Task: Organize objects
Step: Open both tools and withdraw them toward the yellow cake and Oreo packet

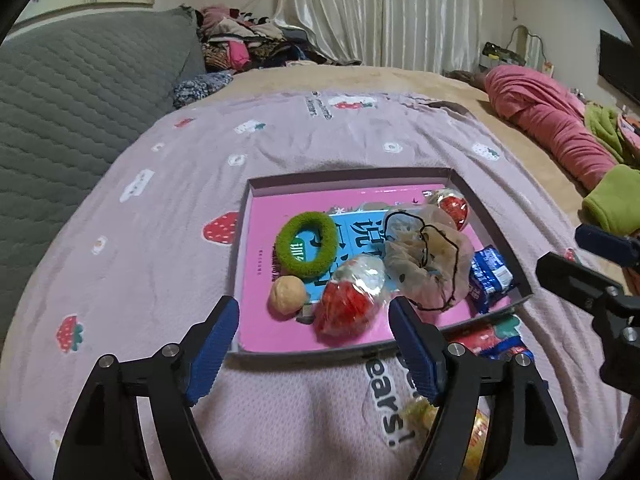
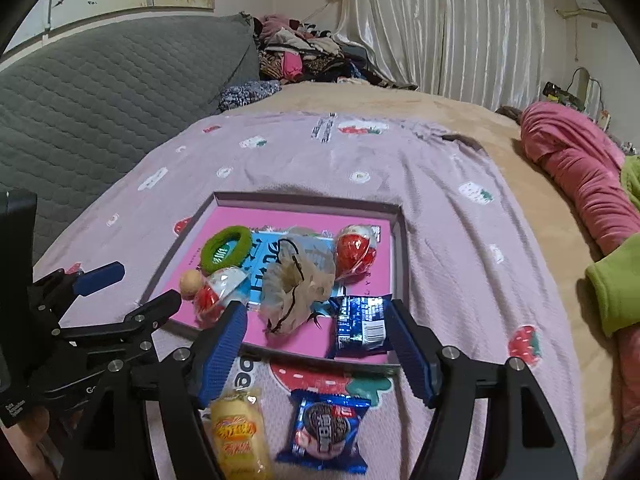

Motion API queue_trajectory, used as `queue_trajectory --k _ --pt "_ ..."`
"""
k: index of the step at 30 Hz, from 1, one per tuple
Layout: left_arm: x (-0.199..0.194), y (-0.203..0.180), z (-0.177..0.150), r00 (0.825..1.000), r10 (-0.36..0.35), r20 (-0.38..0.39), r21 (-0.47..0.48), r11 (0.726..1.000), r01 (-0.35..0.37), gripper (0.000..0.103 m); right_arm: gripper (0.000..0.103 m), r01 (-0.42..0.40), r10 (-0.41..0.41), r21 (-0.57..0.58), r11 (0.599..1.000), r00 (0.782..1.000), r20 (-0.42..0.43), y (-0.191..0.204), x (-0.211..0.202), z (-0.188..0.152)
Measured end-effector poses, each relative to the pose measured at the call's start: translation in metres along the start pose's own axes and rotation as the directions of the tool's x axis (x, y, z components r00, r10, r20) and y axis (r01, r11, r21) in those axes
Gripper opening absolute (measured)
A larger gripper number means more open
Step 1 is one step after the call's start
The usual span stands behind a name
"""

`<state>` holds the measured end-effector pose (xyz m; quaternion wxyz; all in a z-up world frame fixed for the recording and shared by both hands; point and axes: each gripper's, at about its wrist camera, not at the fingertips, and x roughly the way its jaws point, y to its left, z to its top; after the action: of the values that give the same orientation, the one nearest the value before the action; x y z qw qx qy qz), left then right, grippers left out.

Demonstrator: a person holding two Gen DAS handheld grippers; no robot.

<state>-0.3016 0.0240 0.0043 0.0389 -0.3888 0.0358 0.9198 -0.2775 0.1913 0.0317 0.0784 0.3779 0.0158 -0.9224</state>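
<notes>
A shallow grey box (image 1: 496, 236) with a pink book in it lies on the pink strawberry blanket (image 1: 160, 264). In the box are a green hair ring (image 1: 306, 246), a walnut (image 1: 287, 294), a red-and-white wrapped sweet (image 1: 348, 304), a beige drawstring pouch (image 1: 432, 264), a blue packet (image 1: 490, 276) and a second red sweet (image 1: 452, 204). My left gripper (image 1: 314, 312) hovers open over the box's near edge, with nothing pressed between its pads. My right gripper (image 2: 316, 310) also stands open above the near edge, beside the blue packet (image 2: 360, 326). In front of the box lie a yellow snack pack (image 2: 238, 436) and a blue cookie pack (image 2: 324, 424).
A grey quilted cushion (image 1: 72, 96) rises at the left. Pink clothing (image 1: 560, 120) and a green cloth (image 1: 612, 200) lie at the right on the tan bedcover. A pile of clothes (image 1: 248, 44) and a white curtain (image 1: 380, 8) stand behind.
</notes>
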Motion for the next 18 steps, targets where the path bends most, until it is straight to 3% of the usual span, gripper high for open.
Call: queue_trajectory --k 18 --pt "-0.136 0.0 0.007 0.994 0.029 0.106 -0.001 1.0 -0.029 0.079 0.087 0.03 -0.023 -0.055 0.998 0.992 0.125 0.021 -0.126 0.01"
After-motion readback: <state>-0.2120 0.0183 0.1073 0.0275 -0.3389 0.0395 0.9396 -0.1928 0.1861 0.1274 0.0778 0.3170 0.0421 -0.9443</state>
